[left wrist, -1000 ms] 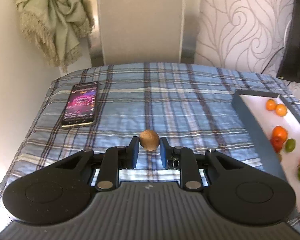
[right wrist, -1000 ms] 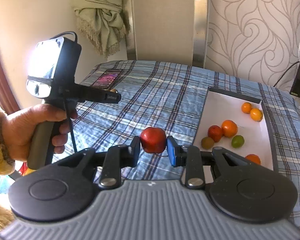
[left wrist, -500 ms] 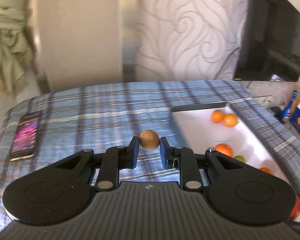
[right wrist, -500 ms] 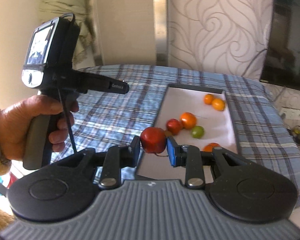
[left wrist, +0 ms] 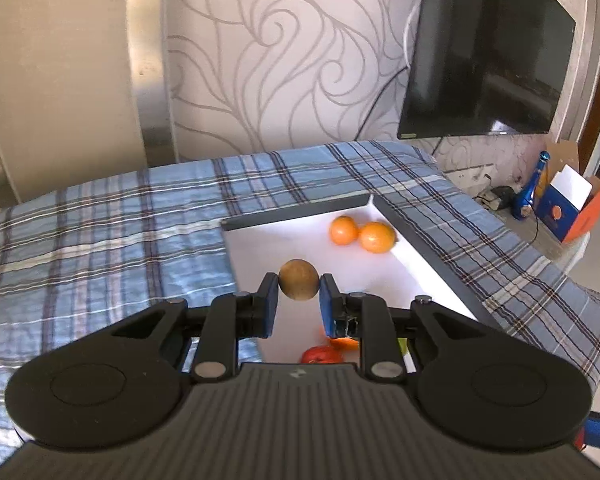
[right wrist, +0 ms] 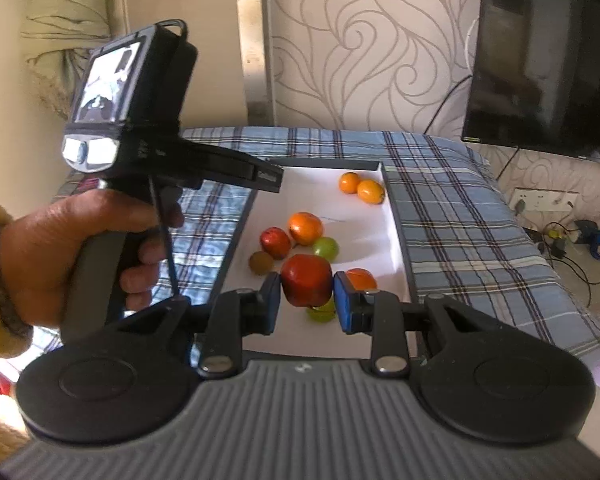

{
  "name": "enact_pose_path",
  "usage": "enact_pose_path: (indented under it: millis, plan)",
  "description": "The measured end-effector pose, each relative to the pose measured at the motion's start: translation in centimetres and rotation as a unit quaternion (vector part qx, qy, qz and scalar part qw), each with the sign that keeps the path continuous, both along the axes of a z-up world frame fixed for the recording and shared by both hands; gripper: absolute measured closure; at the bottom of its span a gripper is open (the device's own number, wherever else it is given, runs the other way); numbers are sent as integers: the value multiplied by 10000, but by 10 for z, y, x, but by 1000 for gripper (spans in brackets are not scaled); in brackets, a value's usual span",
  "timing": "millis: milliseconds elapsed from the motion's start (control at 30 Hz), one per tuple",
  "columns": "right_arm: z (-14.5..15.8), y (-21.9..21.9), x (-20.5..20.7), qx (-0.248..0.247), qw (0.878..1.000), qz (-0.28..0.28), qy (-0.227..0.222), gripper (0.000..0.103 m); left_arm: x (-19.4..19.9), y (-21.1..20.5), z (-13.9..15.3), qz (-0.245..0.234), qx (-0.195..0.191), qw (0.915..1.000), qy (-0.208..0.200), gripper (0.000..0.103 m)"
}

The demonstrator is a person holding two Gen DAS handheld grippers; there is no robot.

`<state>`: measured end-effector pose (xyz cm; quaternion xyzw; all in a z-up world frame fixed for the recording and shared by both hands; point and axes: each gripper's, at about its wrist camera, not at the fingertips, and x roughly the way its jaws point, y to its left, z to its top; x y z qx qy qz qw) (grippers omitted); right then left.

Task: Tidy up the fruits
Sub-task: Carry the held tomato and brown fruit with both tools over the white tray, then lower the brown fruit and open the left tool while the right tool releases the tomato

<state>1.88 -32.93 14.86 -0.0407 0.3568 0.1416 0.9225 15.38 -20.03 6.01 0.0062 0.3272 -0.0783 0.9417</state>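
My left gripper is shut on a small brown round fruit and hangs over the near left part of the white tray. Two oranges lie in the tray's far corner. My right gripper is shut on a red apple above the tray's near end. Below it the tray holds a red fruit, an orange fruit, a green fruit, a brown fruit and two oranges at the back. The left gripper's body shows at the left.
The tray sits on a blue plaid cloth over a table. A hand in a yellow sleeve grips the left tool's handle. A dark TV hangs on the patterned wall. Cables, a blue bottle and a box lie on the floor at right.
The left gripper has swung right from the phone side of the cloth to over the tray, still holding the brown fruit. The right gripper has shifted over the tray with the apple.
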Motion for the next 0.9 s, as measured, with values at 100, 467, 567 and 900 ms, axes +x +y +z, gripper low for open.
enact_pose_path:
  millis: [100, 467, 567, 900]
  plan:
    - [-3, -1, 3, -38, 10000, -59, 40, 71, 8, -8, -6, -21, -19, 10000, 79, 77]
    - [-18, -1, 24, -104, 9997, -140, 163, 71, 20, -21, -17, -145, 8, 9996, 224, 77]
    - [-23, -1, 32, -68, 9998, -112, 170, 70, 18, -20, -15, -181, 69, 9997, 173, 76]
    - [-27, -5, 41, 34, 9999, 6, 164, 55, -4, -10, -1, -34, 244, 9997, -74, 21]
